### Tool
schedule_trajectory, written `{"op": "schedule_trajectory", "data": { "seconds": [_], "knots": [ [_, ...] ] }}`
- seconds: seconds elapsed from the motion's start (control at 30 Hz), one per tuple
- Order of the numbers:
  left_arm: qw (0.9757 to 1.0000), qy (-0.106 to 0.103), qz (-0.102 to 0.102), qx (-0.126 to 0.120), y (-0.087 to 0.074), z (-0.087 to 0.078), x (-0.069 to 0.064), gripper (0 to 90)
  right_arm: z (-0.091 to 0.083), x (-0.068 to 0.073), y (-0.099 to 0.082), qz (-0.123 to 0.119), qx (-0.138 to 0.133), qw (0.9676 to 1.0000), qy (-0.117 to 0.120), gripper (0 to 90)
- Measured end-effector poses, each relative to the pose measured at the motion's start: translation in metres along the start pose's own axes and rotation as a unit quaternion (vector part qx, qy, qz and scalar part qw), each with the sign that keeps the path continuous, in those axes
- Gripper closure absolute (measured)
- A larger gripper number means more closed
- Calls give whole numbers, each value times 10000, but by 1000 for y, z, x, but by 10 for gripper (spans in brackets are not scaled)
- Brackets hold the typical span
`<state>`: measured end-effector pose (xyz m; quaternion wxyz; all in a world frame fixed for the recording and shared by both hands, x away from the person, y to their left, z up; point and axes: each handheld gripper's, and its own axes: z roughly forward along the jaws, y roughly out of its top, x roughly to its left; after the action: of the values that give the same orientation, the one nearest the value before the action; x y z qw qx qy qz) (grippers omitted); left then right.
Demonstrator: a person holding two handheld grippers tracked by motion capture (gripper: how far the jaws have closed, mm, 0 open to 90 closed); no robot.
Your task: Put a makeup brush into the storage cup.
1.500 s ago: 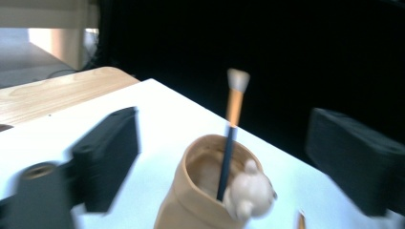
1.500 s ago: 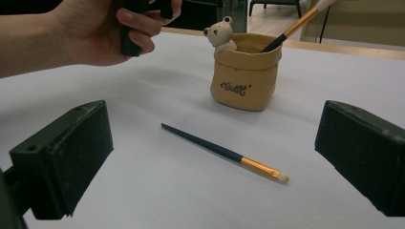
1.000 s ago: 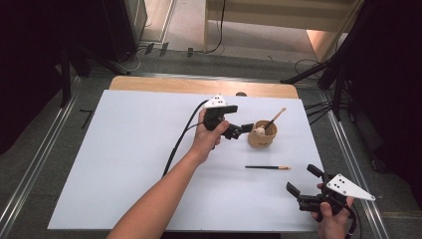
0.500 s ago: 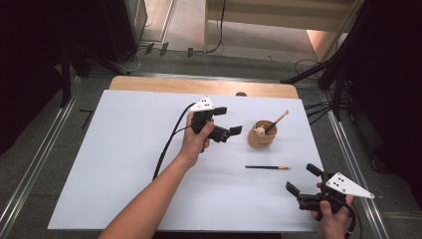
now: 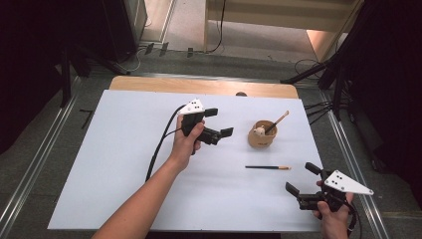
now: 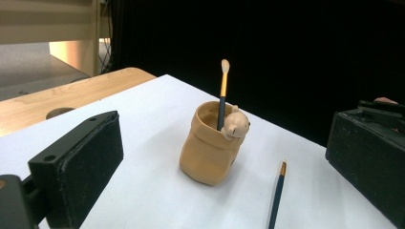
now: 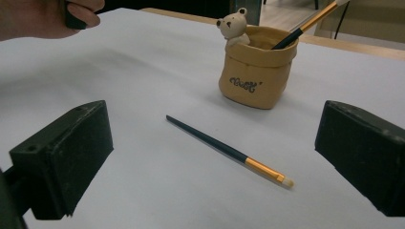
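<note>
A tan sack-shaped pot (image 5: 262, 134) (image 6: 211, 145) (image 7: 257, 67) with a small bear figure on its rim stands on the white table (image 5: 114, 149), and one brush (image 5: 277, 121) (image 6: 222, 93) stands in it. A second dark-handled brush (image 5: 267, 168) (image 7: 229, 151) (image 6: 276, 195) lies flat in front of the pot. My left gripper (image 5: 219, 123) is open, held in a hand left of the pot, nothing between its jaws. My right gripper (image 5: 300, 178) is open near the table's front right corner, jaws facing the lying brush.
A black cable (image 5: 158, 149) trails from the left gripper across the table toward the front edge. A bare wooden strip (image 5: 199, 85) runs along the table's far edge. Dark stands and cables sit on the floor beyond.
The left gripper has drawn back to the left, away from the pot, and is open with nothing held. The right gripper has stayed in place.
</note>
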<state>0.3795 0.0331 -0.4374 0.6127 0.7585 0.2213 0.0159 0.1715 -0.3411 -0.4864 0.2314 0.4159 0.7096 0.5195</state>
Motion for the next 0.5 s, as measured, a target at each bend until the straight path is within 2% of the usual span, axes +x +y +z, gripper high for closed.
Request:
{"op": "schedule_trajectory", "data": {
  "seconds": [0.27,0.5],
  "knots": [
    [10000,79,12,1,-4,-12,0,0,4,0,15,-217,185,9995,156,0],
    [9999,136,52,44,-7,-22,0,0,8,-2,25,-385,344,9985,175,0]
  ]
}}
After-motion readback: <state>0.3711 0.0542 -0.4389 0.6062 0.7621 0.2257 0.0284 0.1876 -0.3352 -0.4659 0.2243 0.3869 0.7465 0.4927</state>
